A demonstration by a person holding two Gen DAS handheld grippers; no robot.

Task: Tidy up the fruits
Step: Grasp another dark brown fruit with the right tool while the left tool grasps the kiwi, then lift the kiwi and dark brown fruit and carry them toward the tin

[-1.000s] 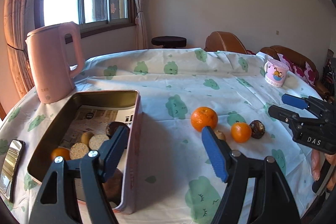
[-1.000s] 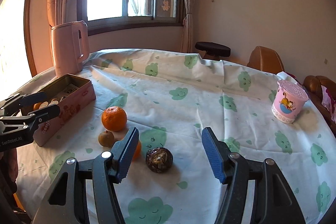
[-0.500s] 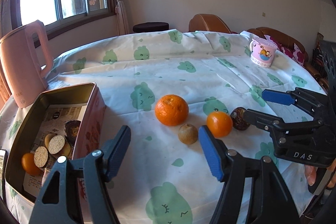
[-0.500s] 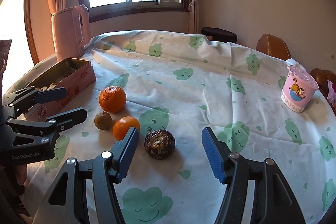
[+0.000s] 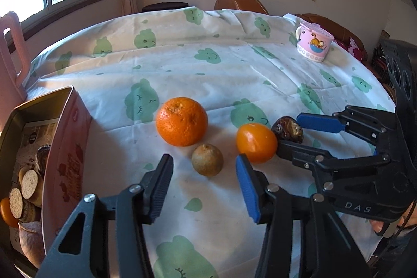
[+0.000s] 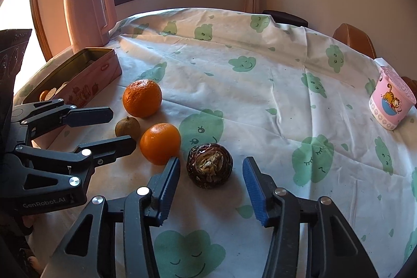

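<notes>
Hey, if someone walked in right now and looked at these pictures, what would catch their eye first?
Probably the big orange and the smaller orange glowing against the pale tablecloth, mid-table, with a small brown fruit between them. Next, two black tools closing in: the left tool around the brown fruit, the right tool around a dark wrinkled fruit, neither gripped yet.

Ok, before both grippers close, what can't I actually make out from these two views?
- Tin contents: left wrist view cuts them at the edge; right wrist view shows only rounds above the rim.
- Brown fruit: the left gripper is closing with no pad touching in its own view; the right wrist view hides part behind a finger.
- Dark fruit: the right gripper is closing, contact unclear.
- Kettle: cropped in left wrist view.
</notes>
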